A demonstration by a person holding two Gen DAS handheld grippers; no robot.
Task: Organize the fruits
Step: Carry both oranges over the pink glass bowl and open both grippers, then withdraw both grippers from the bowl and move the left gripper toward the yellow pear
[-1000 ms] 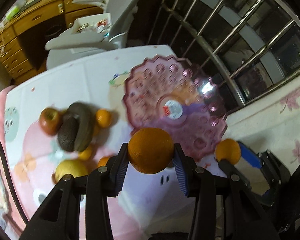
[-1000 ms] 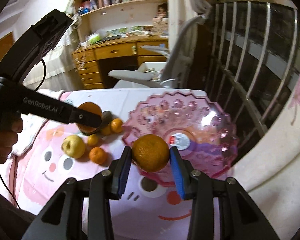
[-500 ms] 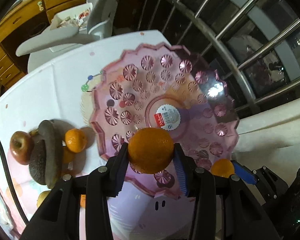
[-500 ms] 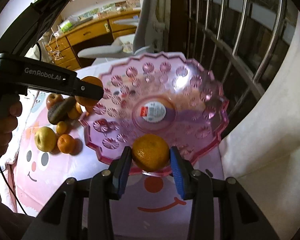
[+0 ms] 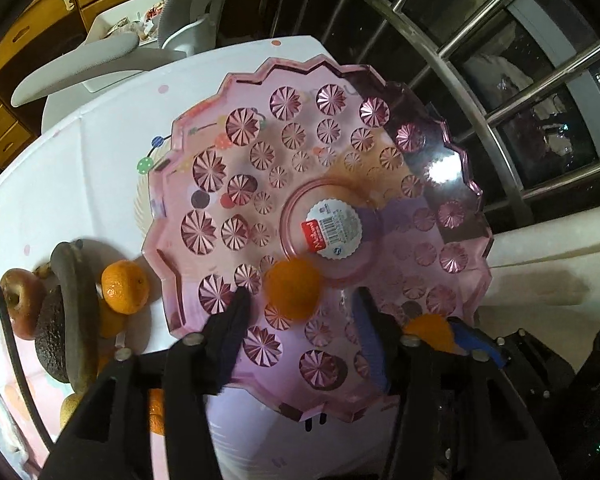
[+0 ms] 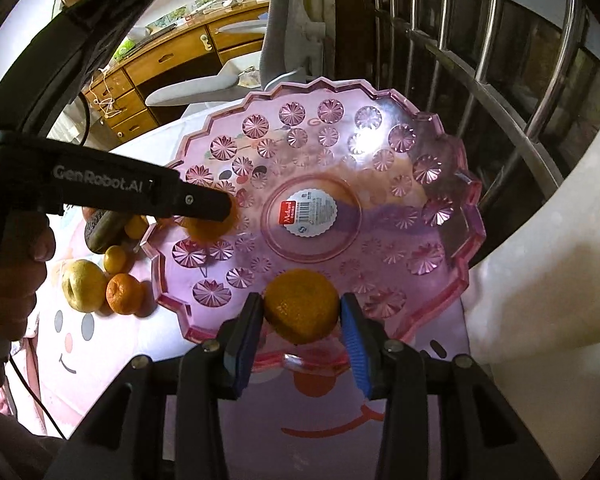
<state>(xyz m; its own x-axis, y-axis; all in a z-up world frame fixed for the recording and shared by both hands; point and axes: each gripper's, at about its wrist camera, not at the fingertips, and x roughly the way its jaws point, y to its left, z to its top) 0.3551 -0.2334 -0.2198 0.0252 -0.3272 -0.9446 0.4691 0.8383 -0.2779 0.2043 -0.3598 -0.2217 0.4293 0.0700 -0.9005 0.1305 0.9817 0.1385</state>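
Only our right view shows "GenRobot.AI" on left claw, opening, orange loose. Right claw pinches a tangerine. Bowl sticker unreadable.

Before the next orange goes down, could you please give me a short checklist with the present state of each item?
1. Left gripper jaws opening, its orange free of the pads: ok.
2. That orange lies over the pink plate: ok; whether it has settled: cannot tell, it is blurred.
3. Right gripper shut on its own orange: ok.
4. Right orange over the plate's near rim, not past it: ok.
5. Bare plate surface around the centre sticker for the second orange: ok.
6. Remaining fruit, including the avocado, waits on the cloth left of the plate: ok.
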